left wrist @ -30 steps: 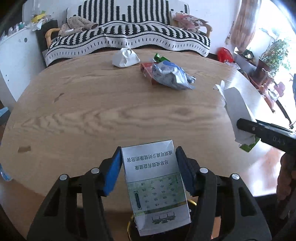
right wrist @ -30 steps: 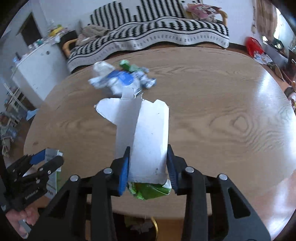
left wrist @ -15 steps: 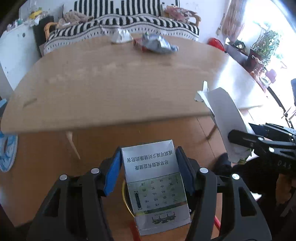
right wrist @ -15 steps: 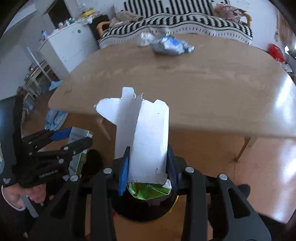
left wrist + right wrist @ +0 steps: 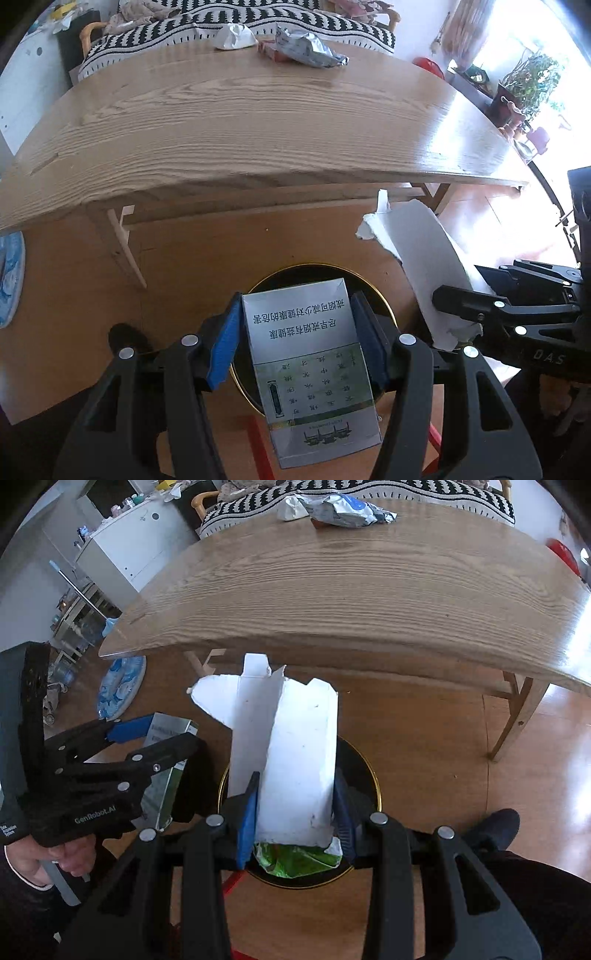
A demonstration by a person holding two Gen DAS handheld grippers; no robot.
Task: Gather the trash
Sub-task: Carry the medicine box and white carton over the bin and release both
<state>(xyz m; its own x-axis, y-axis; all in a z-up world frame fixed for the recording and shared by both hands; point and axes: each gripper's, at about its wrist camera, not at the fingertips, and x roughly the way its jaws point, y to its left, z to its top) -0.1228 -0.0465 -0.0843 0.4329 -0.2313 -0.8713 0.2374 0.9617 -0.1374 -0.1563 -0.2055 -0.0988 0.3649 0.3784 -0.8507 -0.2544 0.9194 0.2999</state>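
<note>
Claws both loaded: left claw (image 5: 295, 343) pinches a grey cigarette pack (image 5: 310, 365) by its sides; right claw (image 5: 295, 808) pinches a flattened white carton (image 5: 291, 760). Both hang over the black gold-rimmed bin (image 5: 371, 775) on the floor, below the tabletop's (image 5: 240, 122) near edge. Judgement: centre each piece over the mouth, release one at a time. Foil wrappers (image 5: 306, 50) wait at the tabletop's far edge.
</note>
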